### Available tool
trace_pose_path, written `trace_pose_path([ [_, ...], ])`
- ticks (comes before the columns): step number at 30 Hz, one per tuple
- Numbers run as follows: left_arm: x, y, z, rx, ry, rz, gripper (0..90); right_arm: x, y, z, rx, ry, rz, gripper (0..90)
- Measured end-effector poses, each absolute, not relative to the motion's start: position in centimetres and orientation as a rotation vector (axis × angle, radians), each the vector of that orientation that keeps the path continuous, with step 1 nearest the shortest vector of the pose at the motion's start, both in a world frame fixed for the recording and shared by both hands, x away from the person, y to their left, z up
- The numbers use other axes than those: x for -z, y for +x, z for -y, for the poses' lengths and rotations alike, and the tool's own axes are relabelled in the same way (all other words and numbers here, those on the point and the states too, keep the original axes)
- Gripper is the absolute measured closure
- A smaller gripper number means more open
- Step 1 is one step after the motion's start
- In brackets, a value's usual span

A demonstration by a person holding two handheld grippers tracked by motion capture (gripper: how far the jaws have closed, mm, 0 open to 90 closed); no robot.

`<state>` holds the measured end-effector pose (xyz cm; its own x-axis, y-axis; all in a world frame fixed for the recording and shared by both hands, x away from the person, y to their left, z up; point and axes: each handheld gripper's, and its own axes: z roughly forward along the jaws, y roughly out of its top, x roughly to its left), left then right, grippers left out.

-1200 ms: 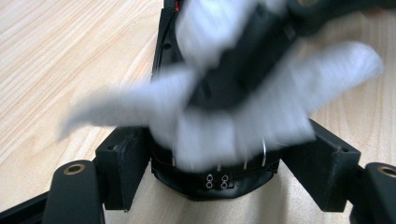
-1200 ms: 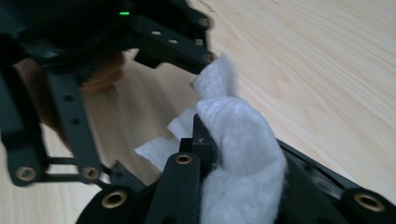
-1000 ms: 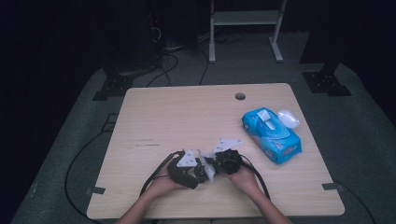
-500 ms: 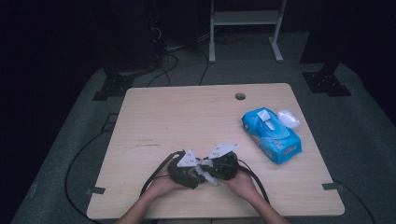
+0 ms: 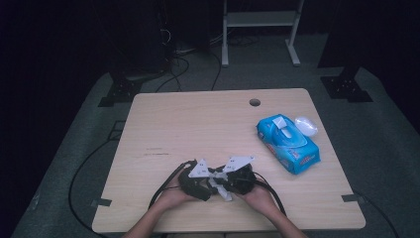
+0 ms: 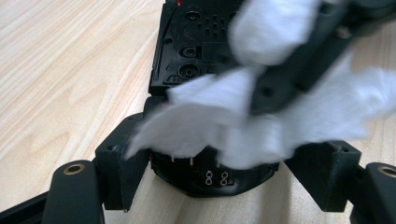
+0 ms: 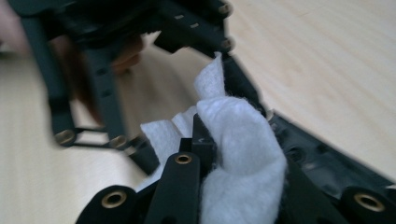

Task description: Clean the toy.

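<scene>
Near the table's front edge a person's hands hold both grippers tip to tip. My right gripper [image 5: 225, 182] [image 7: 219, 126] is shut on a white wipe [image 5: 221, 187] [image 7: 243, 144], which bunches around its jaws. My left gripper [image 5: 212, 181] [image 6: 222, 161] stands open, its jaws wide apart. The wipe [image 6: 210, 126] and the right gripper's black jaw lie between and just past the left gripper's jaws. I cannot tell whether the wipe touches the left gripper's pads. A blue wipe packet [image 5: 288, 144] lies at the right of the table.
A white rounded lid [image 5: 305, 125] lies against the packet's far end. The wooden table [image 5: 198, 119] has a small cable hole [image 5: 254, 102] near its far edge. Black cables [image 5: 163, 186] trail from the grippers over the front edge. A white frame stands beyond the table.
The right gripper with the wipe has shifted slightly left, closer against the left gripper. The left hand has stayed put.
</scene>
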<state>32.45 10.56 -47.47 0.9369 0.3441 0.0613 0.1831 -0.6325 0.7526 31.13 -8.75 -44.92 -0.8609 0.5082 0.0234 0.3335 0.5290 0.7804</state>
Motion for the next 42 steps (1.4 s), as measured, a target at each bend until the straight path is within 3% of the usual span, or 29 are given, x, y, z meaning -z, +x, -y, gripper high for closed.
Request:
trace_pose_path([
  [6, 47.5, 32.5, -10.6, -0.256, 2.273, -0.365, 25.2, 44.8, 33.8, 11.7, -1.165, 0.872, -2.419, 81.6],
  [14, 47.5, 32.5, -10.4, -0.260, 2.269, -0.361, 25.1, 44.7, 33.9, 16.5, -1.094, 0.981, -2.353, 81.6],
  [21, 47.5, 32.4, -10.4, -0.262, 2.271, -0.359, 25.0, 44.8, 31.8, 15.5, -1.119, 0.883, -2.399, 81.6],
  [34, 47.3, 32.3, -10.2, -0.272, 2.281, -0.337, 24.0, 45.2, 30.2, 17.7, -1.158, 0.960, -2.445, 81.6],
  [42, 47.1, 32.9, -10.6, -0.187, 2.253, -0.389, 21.8, 45.5, 30.2, 17.4, -1.133, 0.946, -2.467, 81.6],
])
